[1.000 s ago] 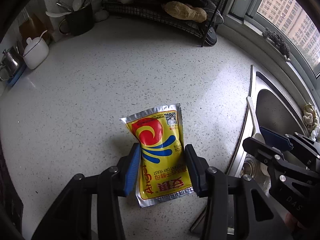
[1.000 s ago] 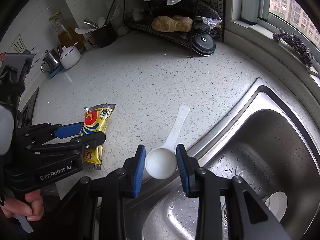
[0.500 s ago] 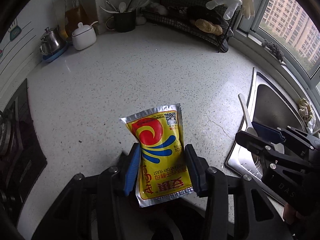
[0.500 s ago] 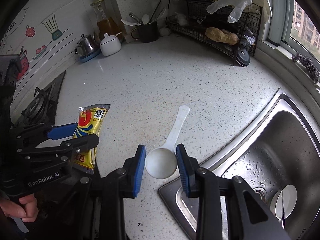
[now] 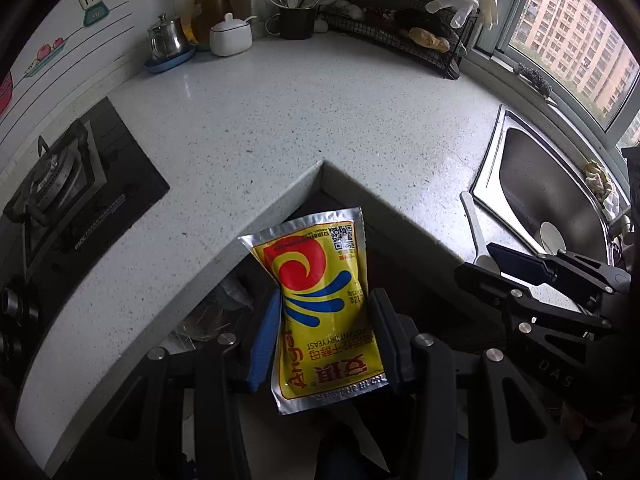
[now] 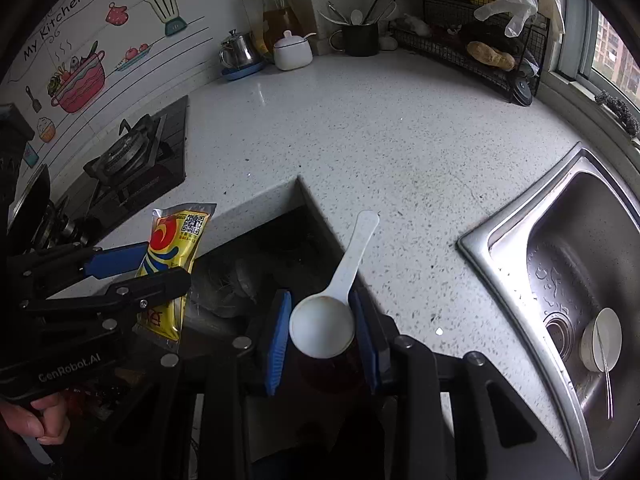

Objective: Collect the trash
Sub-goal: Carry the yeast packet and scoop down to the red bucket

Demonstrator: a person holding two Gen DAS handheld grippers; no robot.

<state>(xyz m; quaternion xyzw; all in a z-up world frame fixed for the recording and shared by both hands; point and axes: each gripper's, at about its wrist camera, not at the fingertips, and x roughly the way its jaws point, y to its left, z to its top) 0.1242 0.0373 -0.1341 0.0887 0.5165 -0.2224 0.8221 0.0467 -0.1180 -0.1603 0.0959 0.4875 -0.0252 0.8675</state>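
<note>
Both hand-held grippers have drawn back off the tabletop since the earlier frame and now hang past its inner corner. Left hand-held gripper pinches a yellow yeast packet, silver-edged and creased at the waist; right hand-held gripper clamps the bowl of a white plastic scoop, handle pointing away. This looks like the carry step. Next, I'd judge, lower both over whatever bin sits below, which I can't make out, then let go.
</note>
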